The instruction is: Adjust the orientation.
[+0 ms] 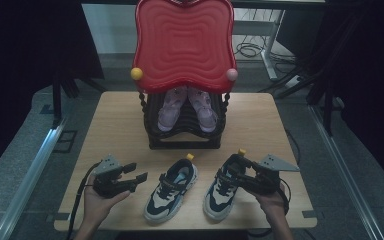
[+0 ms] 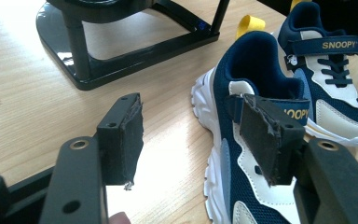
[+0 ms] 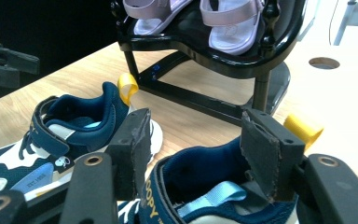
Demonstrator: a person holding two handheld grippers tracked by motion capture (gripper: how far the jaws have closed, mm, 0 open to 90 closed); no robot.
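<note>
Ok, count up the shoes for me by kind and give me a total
Navy and white sneakers: 2, one by the left gripper, one at the right gripper
Pink sandals: 2, a pair on the black rack
Total: 4 shoes

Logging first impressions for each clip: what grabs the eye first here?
The big red wavy shelf top at the table's far edge, with pink sandals on the black tier beneath. In front lie two navy-and-white sneakers; the right gripper stands open around the right one's heel, the left gripper open beside the other.
</note>
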